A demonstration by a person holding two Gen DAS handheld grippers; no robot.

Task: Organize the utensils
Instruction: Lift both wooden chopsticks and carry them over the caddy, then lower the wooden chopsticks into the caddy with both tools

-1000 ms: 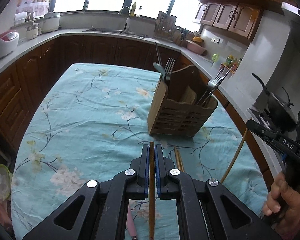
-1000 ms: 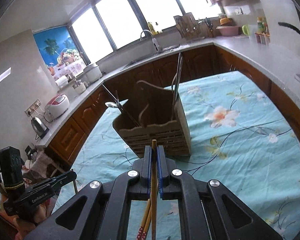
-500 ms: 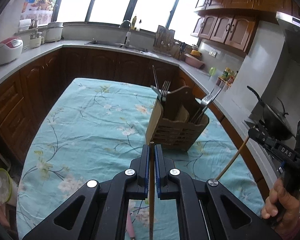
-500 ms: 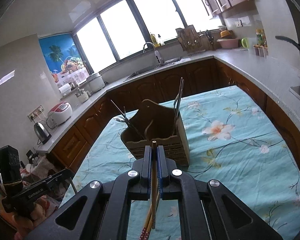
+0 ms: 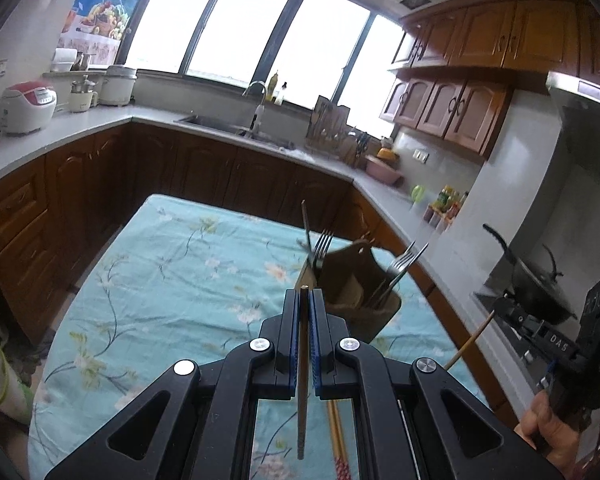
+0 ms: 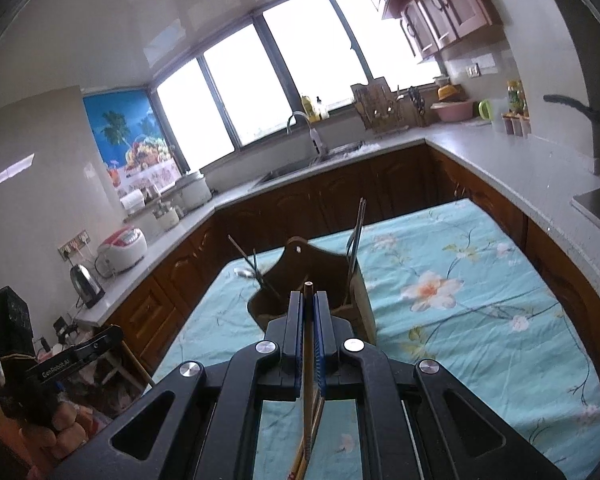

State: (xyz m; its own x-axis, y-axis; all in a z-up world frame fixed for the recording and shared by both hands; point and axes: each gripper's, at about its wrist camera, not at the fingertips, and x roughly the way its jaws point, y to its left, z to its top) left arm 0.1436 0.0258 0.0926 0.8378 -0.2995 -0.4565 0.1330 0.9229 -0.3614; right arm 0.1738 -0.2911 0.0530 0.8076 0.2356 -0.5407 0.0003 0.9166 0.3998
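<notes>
The left gripper (image 5: 304,308) pinches a dark chopstick (image 5: 302,380), its tip at 12 o'clock; the wooden utensil holder (image 5: 360,292) stands at 1 o'clock on the floral tablecloth (image 5: 172,280). The right gripper (image 6: 308,312) clamps a light chopstick (image 6: 309,360), the holder directly ahead at 12 o'clock.

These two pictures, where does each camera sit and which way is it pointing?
Left wrist view: on the left gripper, looking along its fingers, which pinch a chopstick, over the table to the wooden utensil holder; the person's right hand shows at the right edge.
Right wrist view: on the right gripper, fingers shut on another chopstick, facing that holder from the other side; the left gripper shows lower left.
Shared: holder, floral tablecloth, windows.
</notes>
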